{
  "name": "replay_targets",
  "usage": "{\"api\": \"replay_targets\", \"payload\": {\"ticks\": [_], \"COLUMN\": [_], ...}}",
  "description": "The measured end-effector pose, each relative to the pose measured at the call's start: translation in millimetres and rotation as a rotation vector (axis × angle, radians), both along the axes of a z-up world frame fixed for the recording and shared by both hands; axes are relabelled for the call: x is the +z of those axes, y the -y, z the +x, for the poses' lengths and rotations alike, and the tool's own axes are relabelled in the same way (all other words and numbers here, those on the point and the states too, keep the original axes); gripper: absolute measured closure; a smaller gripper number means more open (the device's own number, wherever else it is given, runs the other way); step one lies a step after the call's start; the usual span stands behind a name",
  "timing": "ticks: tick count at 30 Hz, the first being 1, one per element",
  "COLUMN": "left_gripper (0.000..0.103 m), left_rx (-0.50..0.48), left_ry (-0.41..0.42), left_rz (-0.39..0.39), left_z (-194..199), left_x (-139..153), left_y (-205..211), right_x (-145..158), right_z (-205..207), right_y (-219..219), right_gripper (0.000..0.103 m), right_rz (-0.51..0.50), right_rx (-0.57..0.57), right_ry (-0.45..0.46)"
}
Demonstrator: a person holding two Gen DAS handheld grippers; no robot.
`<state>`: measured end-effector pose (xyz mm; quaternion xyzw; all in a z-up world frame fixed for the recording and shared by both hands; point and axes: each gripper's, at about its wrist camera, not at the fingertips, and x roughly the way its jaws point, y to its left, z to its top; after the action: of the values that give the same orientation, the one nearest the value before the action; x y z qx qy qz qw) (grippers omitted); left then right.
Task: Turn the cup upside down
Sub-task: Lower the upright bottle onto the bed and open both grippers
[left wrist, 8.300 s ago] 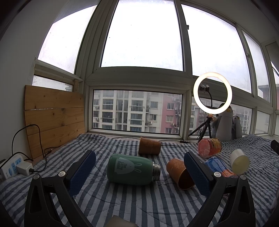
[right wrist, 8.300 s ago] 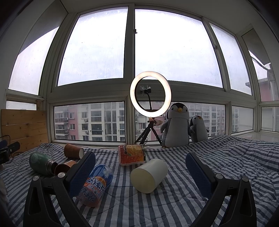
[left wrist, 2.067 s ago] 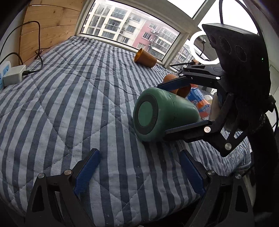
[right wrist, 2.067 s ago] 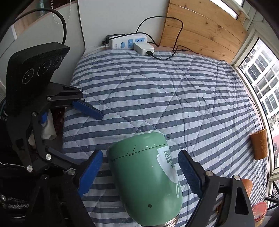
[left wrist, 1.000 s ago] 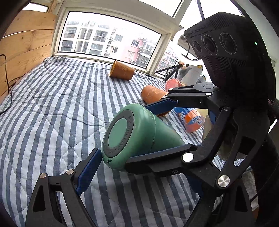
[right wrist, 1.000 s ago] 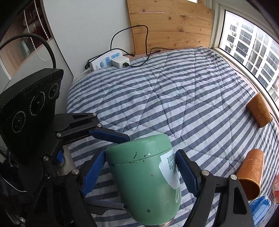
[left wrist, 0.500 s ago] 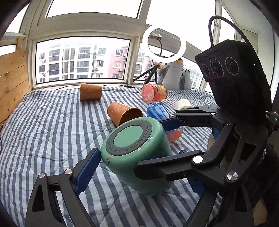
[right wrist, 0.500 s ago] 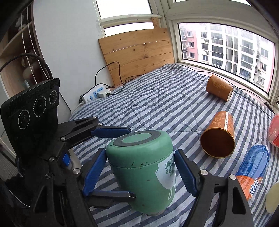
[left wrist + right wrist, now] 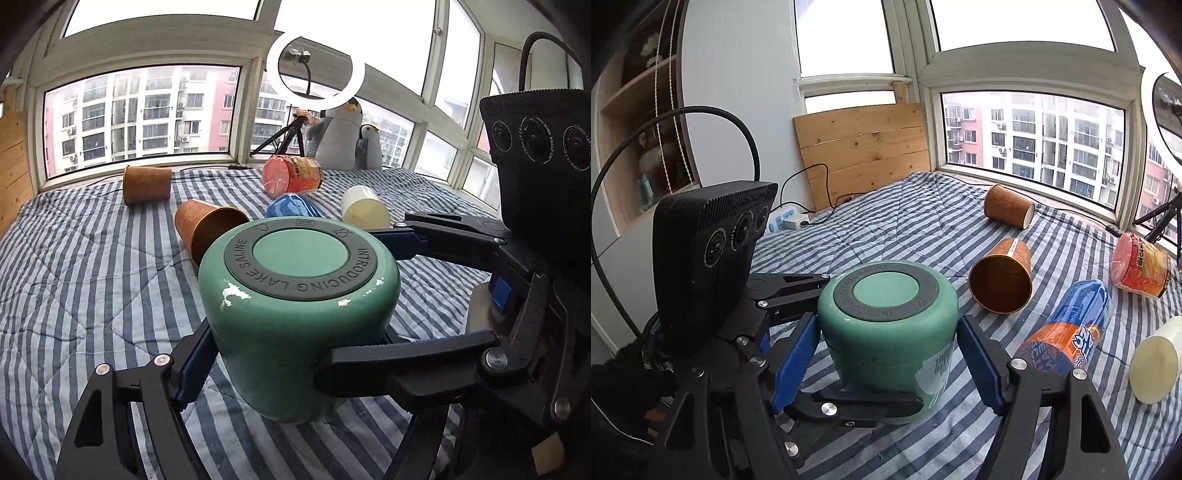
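Green cup (image 9: 888,343) stands base-up on striped quilt (image 9: 886,229). We clamp it between our right gripper (image 9: 886,365) pads; our left gripper (image 9: 280,354) fingers also flank it, contact unclear. Orange cup (image 9: 1003,290) lies near.

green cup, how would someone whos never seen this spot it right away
Start from the striped quilt below the big window. At its near edge, two black grippers close in around one green cup standing base up. It alone is green and upright, with a grey lettered ring on top; the orange cups lie on their sides.
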<state>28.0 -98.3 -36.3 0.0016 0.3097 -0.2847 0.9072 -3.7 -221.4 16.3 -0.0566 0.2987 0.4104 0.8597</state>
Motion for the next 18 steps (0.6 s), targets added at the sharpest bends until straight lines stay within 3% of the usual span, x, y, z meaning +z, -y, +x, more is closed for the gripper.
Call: {"api": "replay_targets", "payload": {"ticks": [5, 16, 18], "left_gripper": [0.022, 0.019, 0.017], "left_rx": [-0.012, -0.04, -0.035], "left_ry": [0.043, 0.02, 0.008], "left_rz": [0.036, 0.035, 0.033], "left_z": [2, 2, 2], "left_x": [-2, -4, -6], "left_y": [19, 30, 28], "right_x": [-2, -1, 3], "right_z": [-11, -23, -24], "right_y": [14, 36, 40], "right_gripper": [0.03, 0.03, 0.024], "right_rz": [-0.001, 0.05, 0.064], "right_rx": [-0.053, -0.103, -0.124], "right_ry": [0.08, 0.095, 0.103]}}
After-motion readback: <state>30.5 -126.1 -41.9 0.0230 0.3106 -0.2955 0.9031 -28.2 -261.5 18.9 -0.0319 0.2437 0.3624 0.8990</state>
